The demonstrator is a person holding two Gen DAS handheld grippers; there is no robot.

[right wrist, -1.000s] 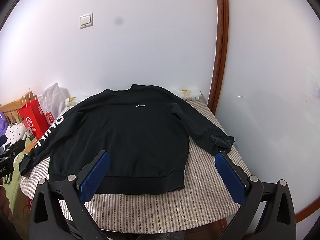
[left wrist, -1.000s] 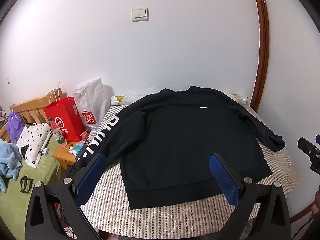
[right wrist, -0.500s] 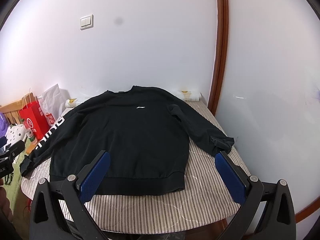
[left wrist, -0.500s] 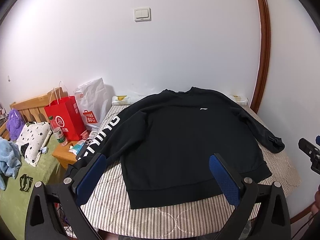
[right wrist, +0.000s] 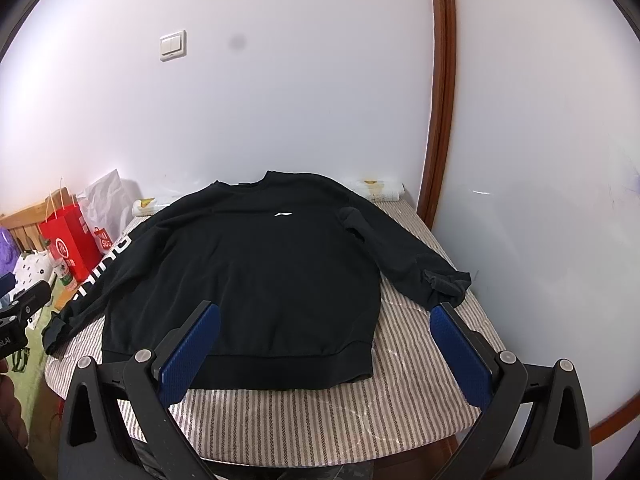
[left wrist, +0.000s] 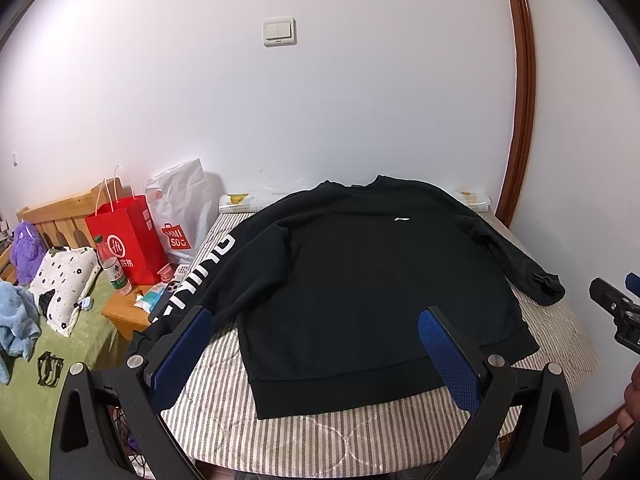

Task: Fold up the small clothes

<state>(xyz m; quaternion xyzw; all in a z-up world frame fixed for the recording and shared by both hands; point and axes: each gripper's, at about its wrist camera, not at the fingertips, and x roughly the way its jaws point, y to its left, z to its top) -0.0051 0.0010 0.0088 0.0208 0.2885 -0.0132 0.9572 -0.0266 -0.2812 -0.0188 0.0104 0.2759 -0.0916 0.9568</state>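
Nothing much had moved since a moment before: your black sweatshirt (left wrist: 372, 280) lay in the same spot, and both tongs hung where they were.

You had it spread flat, front up, on the striped desk (left wrist: 320, 436). Its collar sat close to the white wall (left wrist: 360, 100). Its hem lay toward you, with a strip of bare stripes left before the near edge. One sleeve, with white letters, hung over the desk's left edge. The other sleeve ended in a bunched cuff (right wrist: 448, 284) near the right edge, close to the side wall.

Your left tongs (left wrist: 316, 354) were spread wide and held nothing. They hung over the near edge, with the hem between the blue pads (left wrist: 182, 354). Your right tongs (right wrist: 326, 354) were spread wide too, empty, over the hem's right corner.
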